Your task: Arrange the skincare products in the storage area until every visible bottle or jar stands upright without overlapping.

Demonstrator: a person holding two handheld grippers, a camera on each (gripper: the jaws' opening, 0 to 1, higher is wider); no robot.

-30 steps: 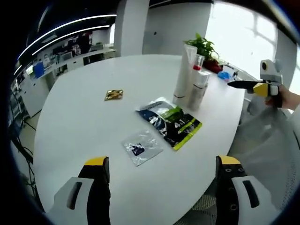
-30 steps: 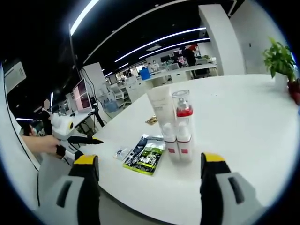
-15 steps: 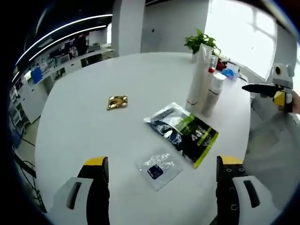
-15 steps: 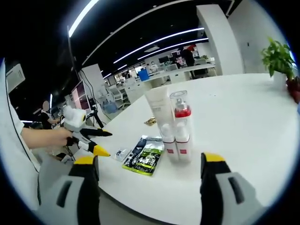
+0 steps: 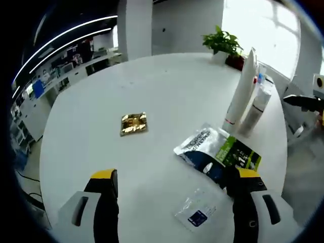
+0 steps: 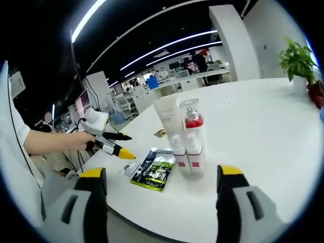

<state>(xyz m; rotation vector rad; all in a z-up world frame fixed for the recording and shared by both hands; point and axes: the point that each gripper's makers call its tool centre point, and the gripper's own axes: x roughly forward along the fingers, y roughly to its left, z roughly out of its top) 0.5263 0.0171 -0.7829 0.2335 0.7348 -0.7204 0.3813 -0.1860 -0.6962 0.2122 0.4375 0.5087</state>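
A cluster of skincare products stands upright on the round white table [image 5: 167,86]: a tall white tube [image 5: 242,88] [image 6: 167,117], a clear bottle with a red band [image 6: 191,120] and two small white bottles [image 6: 188,155] [image 5: 255,109]. Flat on the table lie a green-and-black pouch [image 5: 218,154] [image 6: 156,169], a small clear sachet [image 5: 197,214] [image 6: 127,168] and a gold sachet [image 5: 133,123] [image 6: 160,132]. My left gripper [image 5: 175,198] [image 6: 126,146] is open, hovering over the table edge near the pouch and the clear sachet. My right gripper [image 6: 162,198] is open and holds nothing, in front of the bottles.
A potted plant [image 5: 223,42] [image 6: 299,59] stands at the far side of the table, beyond the bottles. A person's hand and white sleeve [image 6: 30,144] hold the left gripper. Office desks and monitors [image 6: 91,104] fill the background.
My left gripper has moved forward over the table, closer to the pouch and sachets; in the right gripper view it has shifted right toward the pouch. The products have not moved.
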